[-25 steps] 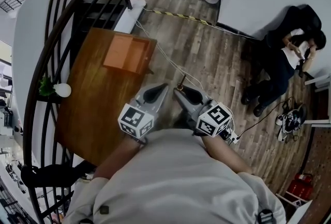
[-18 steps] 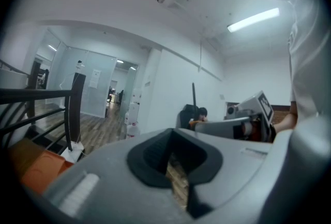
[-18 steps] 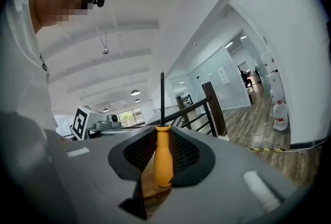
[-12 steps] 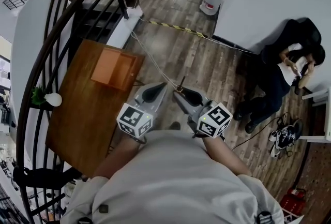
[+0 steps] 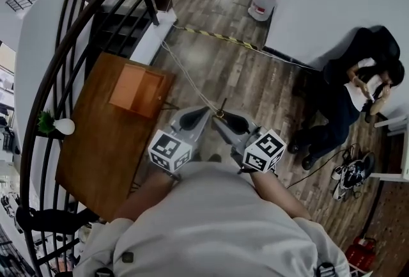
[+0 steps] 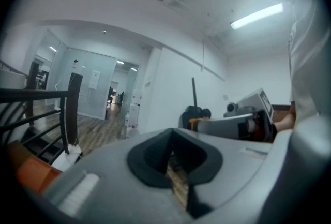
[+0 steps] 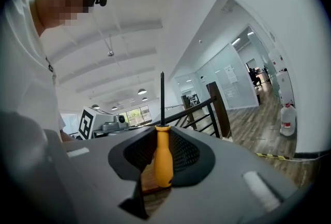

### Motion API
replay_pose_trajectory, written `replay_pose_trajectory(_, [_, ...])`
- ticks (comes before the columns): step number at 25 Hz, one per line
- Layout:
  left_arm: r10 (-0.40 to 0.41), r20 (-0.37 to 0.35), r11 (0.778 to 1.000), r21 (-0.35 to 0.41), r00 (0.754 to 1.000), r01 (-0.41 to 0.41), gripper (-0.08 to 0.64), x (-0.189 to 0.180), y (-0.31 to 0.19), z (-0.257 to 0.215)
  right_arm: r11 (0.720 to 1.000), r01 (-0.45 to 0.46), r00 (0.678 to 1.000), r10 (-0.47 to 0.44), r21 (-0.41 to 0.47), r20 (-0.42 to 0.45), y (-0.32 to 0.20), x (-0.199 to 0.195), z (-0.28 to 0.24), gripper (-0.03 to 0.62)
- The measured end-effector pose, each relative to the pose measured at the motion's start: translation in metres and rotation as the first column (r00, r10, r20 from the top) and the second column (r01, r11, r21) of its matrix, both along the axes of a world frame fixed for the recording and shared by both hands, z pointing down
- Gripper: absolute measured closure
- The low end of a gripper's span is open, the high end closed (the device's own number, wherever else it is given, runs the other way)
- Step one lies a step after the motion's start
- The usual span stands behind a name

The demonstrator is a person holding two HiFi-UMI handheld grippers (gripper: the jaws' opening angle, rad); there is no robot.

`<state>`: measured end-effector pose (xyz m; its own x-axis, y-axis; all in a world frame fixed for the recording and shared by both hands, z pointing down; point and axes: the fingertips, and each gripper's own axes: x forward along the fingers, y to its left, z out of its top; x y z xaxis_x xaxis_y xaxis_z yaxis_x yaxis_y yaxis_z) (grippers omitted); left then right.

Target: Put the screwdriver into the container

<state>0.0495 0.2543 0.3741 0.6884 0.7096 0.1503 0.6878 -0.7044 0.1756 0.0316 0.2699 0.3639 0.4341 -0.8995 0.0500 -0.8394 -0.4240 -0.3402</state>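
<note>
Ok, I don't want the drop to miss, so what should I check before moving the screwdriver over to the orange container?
1. Grip on the screwdriver: ok, the right gripper is closed on its yellow handle, shaft sticking out ahead.
2. The left gripper free: ok, nothing between its jaws.
3. The container in place: ok, it sits on the wooden table.
4. Tool above the container: not ok, it is over the floor, with the container ahead to the left.
5. Inside of the container clear: cannot tell.
</note>
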Motion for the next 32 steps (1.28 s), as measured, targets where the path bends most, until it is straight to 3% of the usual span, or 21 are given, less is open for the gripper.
replay_pose_trajectory(16, [-0.037, 0.024, 0.999, 0.008, 0.999, 0.037, 0.557, 0.061, -0.047, 0.013, 1.0, 0.01, 1.0, -0.01, 0.004, 0.021, -0.037, 0.067, 0.012, 0.509])
replay_pose_trajectory(24, [-0.057, 0.028, 0.998, 0.031, 0.998, 0.056, 0.557, 0.126, -0.102, 0.002, 0.999, 0.039, 0.999, -0.039, 0.021, 0.03, -0.093, 0.134, 0.003, 0.509])
replay_pose_trajectory(32, [-0.147, 0.003, 0.988, 0.04, 0.989, 0.146, 0.557, 0.171, -0.193, -0.014, 0.992, 0.121, 0.993, -0.122, 0.043, 0.007, -0.179, 0.187, -0.012, 0.509])
